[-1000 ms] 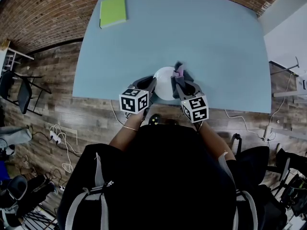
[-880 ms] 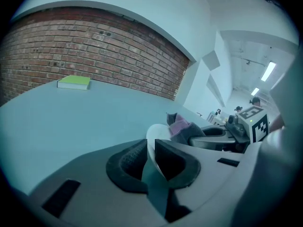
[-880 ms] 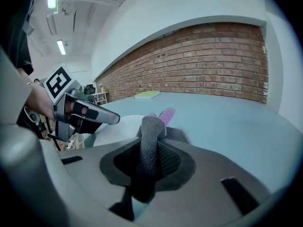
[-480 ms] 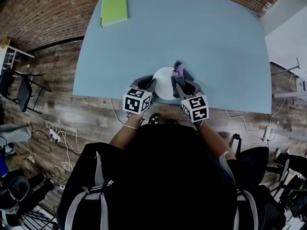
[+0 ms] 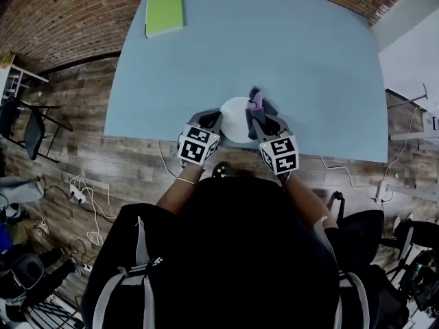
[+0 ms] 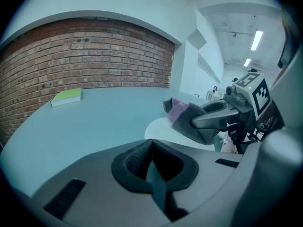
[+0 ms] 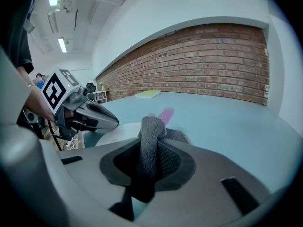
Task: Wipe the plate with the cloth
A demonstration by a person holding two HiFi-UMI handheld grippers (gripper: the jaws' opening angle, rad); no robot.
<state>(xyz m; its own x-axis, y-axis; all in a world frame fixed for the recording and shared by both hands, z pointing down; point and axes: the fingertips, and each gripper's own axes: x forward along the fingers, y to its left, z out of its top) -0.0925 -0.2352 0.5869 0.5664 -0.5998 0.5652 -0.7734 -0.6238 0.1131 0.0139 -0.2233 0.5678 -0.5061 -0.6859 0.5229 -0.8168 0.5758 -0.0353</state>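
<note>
A white plate lies near the blue table's front edge. My right gripper is shut on a grey cloth with a pink fold, held over the plate's right side. In the right gripper view the cloth stands pinched between the pads, with the plate to its left. My left gripper sits at the plate's left rim, shut; in the left gripper view its pads meet with nothing visible between them. The plate and cloth lie just beyond.
A green pad lies at the table's far left corner. The table's front edge runs right under my grippers. A dark chair and cables are on the wooden floor to the left.
My left gripper has rolled, turning its marker cube, and edged slightly right toward the plate. The right gripper and cloth have stayed put.
</note>
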